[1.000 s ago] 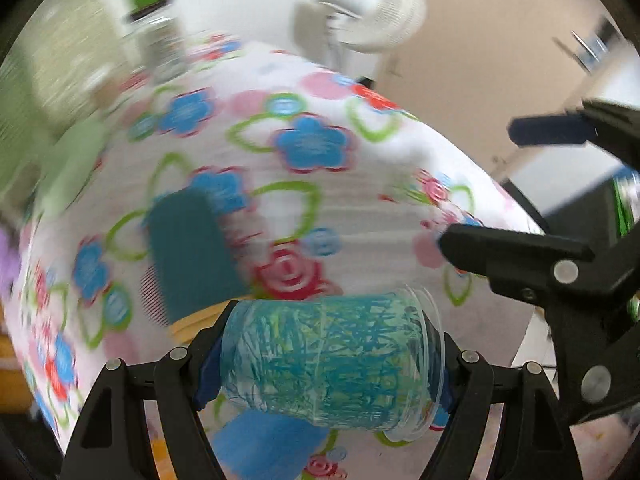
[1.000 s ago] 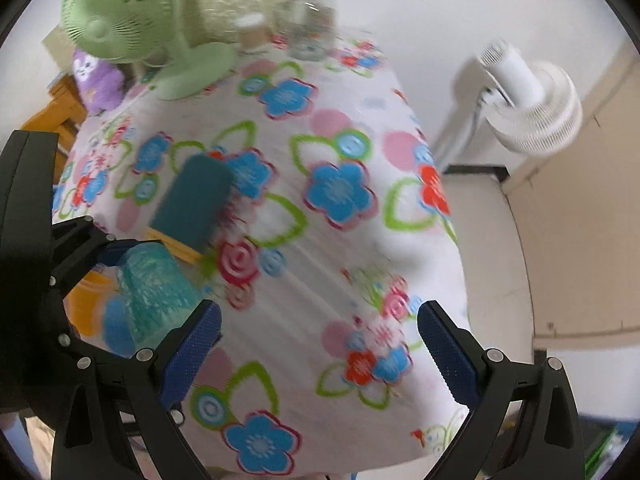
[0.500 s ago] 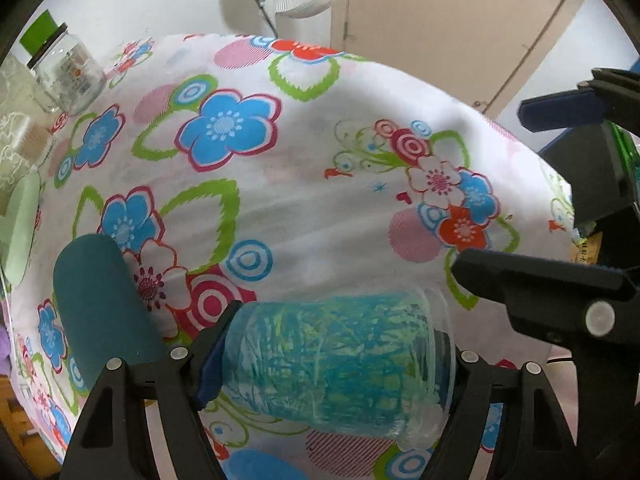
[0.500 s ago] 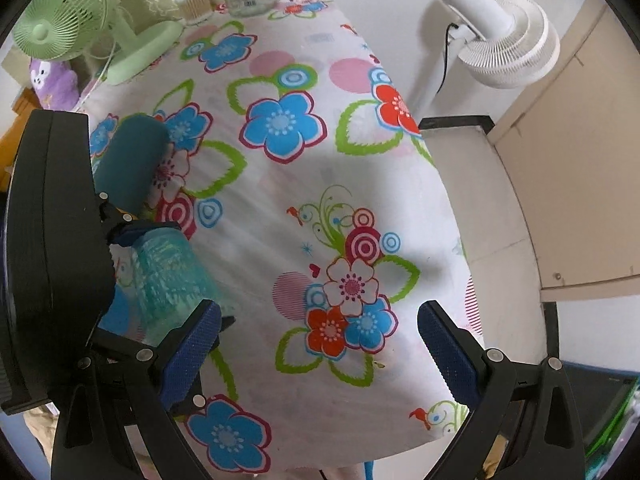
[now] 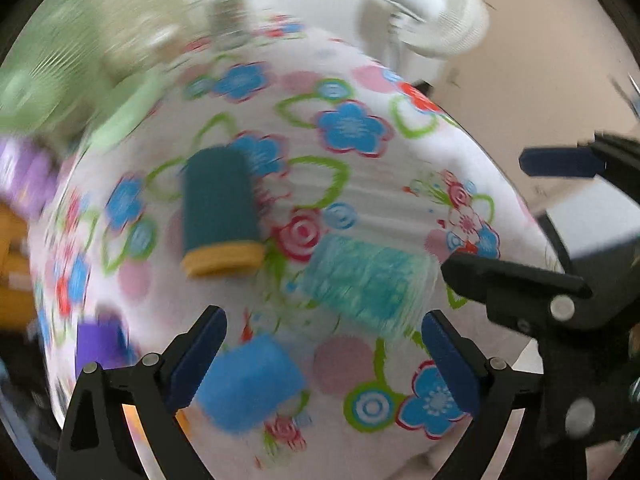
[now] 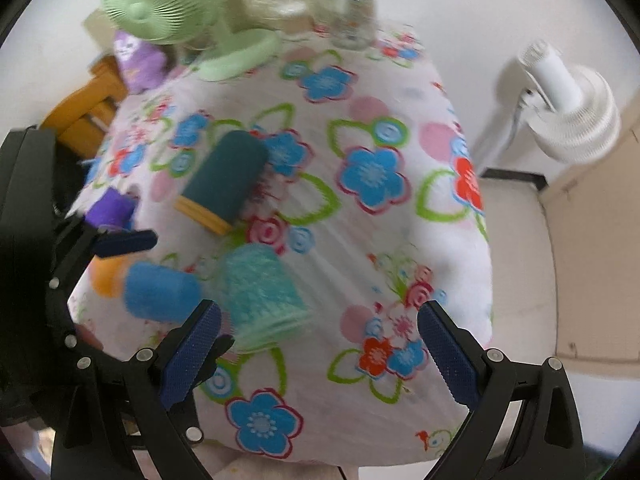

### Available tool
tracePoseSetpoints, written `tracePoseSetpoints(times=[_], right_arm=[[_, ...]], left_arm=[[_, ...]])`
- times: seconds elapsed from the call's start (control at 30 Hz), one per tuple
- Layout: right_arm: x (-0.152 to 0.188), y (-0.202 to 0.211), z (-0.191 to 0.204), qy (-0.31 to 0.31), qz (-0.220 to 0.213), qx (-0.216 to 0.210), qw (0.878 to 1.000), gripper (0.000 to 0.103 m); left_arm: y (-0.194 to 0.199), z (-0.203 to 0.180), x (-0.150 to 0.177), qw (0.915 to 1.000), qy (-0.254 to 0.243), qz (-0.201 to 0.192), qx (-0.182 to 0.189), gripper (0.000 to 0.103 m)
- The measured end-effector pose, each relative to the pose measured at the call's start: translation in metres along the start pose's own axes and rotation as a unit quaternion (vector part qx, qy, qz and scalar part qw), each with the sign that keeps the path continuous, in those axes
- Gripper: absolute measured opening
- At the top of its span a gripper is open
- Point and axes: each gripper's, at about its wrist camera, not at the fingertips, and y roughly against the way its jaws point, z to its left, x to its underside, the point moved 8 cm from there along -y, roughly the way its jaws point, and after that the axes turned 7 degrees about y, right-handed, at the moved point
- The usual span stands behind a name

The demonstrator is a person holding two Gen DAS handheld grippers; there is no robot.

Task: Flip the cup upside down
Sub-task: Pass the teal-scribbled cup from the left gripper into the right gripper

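Note:
The clear cup with teal scribbles stands free on the flowered tablecloth, its wide rim down in the right wrist view. My left gripper is open and empty, just short of the cup, which sits between and beyond its fingers. My right gripper is open and empty, with the cup next to its left finger. Both views are blurred by motion.
A dark teal cup with a yellow rim lies on its side behind the scribbled cup. A blue cup, a purple cup and an orange one lie near the front edge. A green fan, a jar and a white fan stand behind.
My left gripper has let go of the scribbled cup and pulled back from it. The cup now rests on the table. Both cameras have swung to look farther across the table.

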Motion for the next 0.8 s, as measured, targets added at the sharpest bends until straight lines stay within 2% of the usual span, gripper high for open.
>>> tracePoseSetpoints(times=[0.1, 0.2, 0.4, 0.53, 0.63, 0.73, 0.8], right_arm=[[-0.007, -0.006, 0.011, 0.025, 0.004, -0.008, 1.000, 0.100], [-0.008, -0.020, 0.022, 0.047, 0.020, -0.015, 0.999, 0.100], [-0.003, -0.053, 0.037, 0.087, 0.068, -0.012, 0.994, 0.095], [-0.004, -0.070, 0.042, 0.101, 0.093, -0.017, 0.990, 0.087], [-0.006, -0.084, 0.048, 0.114, 0.114, -0.013, 0.987, 0.085], [-0.009, -0.097, 0.054, 0.124, 0.134, -0.012, 0.983, 0.079], [-0.009, -0.106, 0.057, 0.131, 0.145, -0.008, 0.981, 0.079]], left_arm=[[0.002, 0.019, 0.010, 0.9973, 0.074, 0.002, -0.002, 0.100], [0.001, 0.038, 0.027, 0.9904, 0.137, 0.008, -0.010, 0.100], [-0.006, 0.067, 0.053, 0.9714, 0.236, 0.016, -0.014, 0.100], [-0.010, 0.080, 0.059, 0.9651, 0.259, 0.013, -0.040, 0.100], [-0.014, 0.083, 0.062, 0.9635, 0.265, 0.016, -0.034, 0.100], [-0.017, 0.085, 0.061, 0.9646, 0.262, 0.018, -0.027, 0.100], [-0.019, 0.086, 0.060, 0.9654, 0.259, 0.019, -0.021, 0.100]])
